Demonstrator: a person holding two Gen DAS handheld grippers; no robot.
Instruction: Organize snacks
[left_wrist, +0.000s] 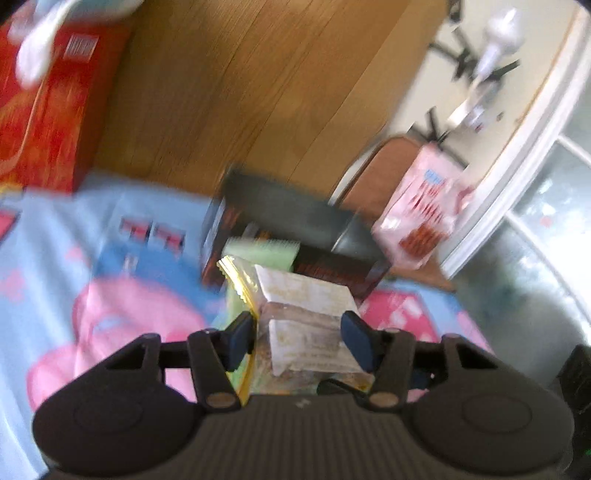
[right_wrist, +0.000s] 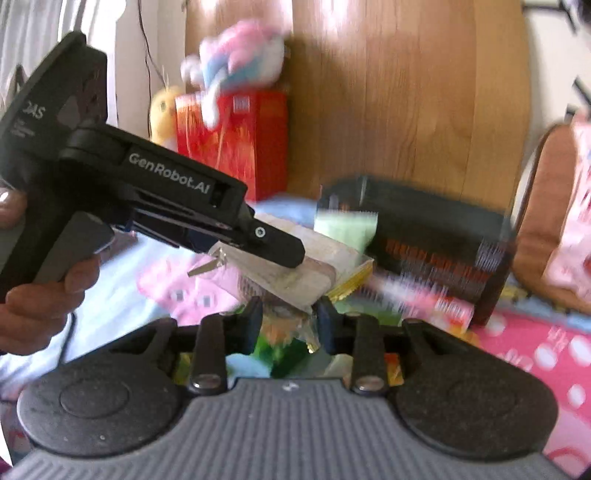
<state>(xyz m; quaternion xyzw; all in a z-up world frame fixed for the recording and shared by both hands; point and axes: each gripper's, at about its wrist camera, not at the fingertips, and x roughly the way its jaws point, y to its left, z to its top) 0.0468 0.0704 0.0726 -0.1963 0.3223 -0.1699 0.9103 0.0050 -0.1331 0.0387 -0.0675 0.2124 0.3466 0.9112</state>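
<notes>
The left gripper (left_wrist: 299, 334) was held low and pointed forward over a cartoon cloth (left_wrist: 110, 258). In the right wrist view it was seen from the side, slanting down to the right, with a hand (right_wrist: 40, 291) wrapped around its handle. Its blue fingers (left_wrist: 242, 338) were closed in on both sides of a clear snack pack (left_wrist: 306, 321), and the pack was pinched between them. The pack stuck out past the fingertips, toward a black box (left_wrist: 291, 229). A yellow packet (left_wrist: 238, 273) lay just beside the pack on its left, and a pale green packet (left_wrist: 262, 249) was seen between the pack and the box.

The right gripper (right_wrist: 290, 325) was held lower down and pointed at the same pack (right_wrist: 295, 273) from the near side. Its fingers (right_wrist: 253, 325) were a little apart, and the near corner of the pack was seen just above the gap. It could not be told whether that corner was touched or pinched, because the picture was blurred.

A red box (right_wrist: 236, 140) stood farther back against a wooden board (right_wrist: 388, 92), with a soft toy (right_wrist: 240, 55) on top. A pink bag (left_wrist: 428, 210) was seen to the right of the black box.
</notes>
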